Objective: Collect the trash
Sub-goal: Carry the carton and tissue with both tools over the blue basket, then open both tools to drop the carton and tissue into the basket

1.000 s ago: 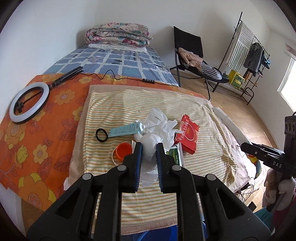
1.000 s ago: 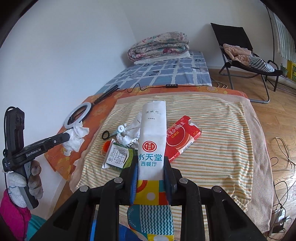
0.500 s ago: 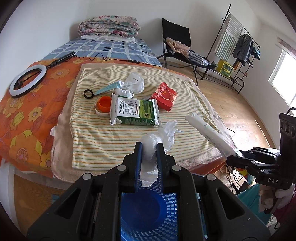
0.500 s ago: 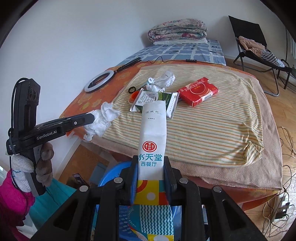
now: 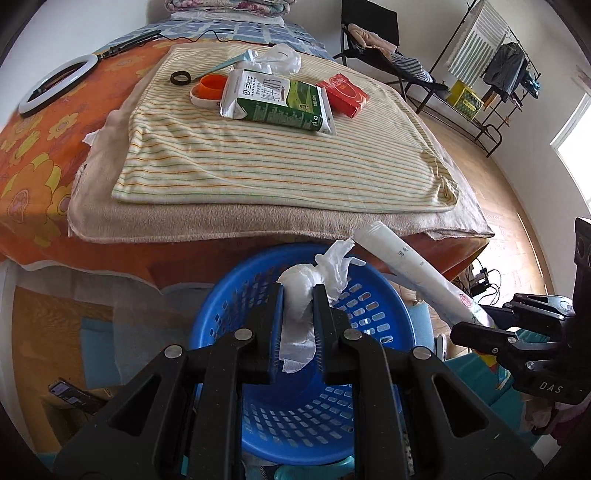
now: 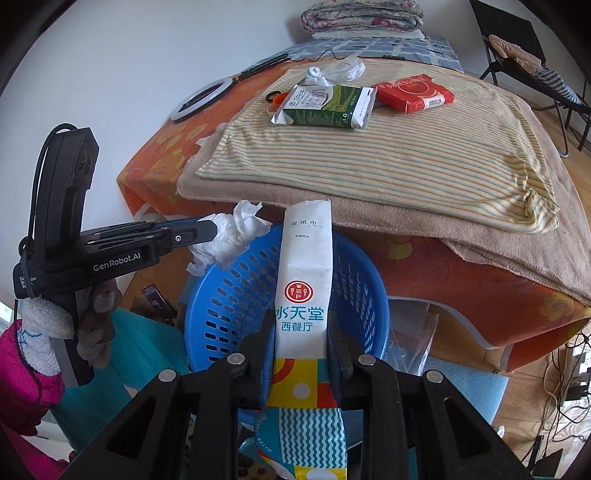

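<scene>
My left gripper (image 5: pixel 297 291) is shut on a crumpled white tissue (image 5: pixel 314 284) and hangs over the blue perforated basket (image 5: pixel 384 314) that stands below the bed's edge. In the right wrist view the same tissue (image 6: pixel 232 236) sits at the basket's left rim (image 6: pixel 207 295). My right gripper (image 6: pixel 301 321) is shut on a long white wet-wipe packet (image 6: pixel 303 266), held lengthwise over the basket; the packet (image 5: pixel 406 266) shows at the right in the left wrist view. On the striped blanket lie a green milk carton (image 5: pixel 277 99), a red pack (image 5: pixel 343 94) and another tissue wad (image 5: pixel 277 59).
An orange lid (image 5: pixel 210 86), a black ring (image 5: pixel 180 78) and a teal tube (image 5: pixel 229 62) lie near the carton. A ring light (image 5: pixel 55 83) rests on the orange floral cover. A folding chair (image 5: pixel 373 33) and clothes rack (image 5: pixel 491 74) stand behind. A gloved hand (image 6: pixel 88 325) holds the left tool.
Both grippers pulled back from the bed and dropped lower. The tissue and the packet now hang over the blue basket instead of over the blanket.
</scene>
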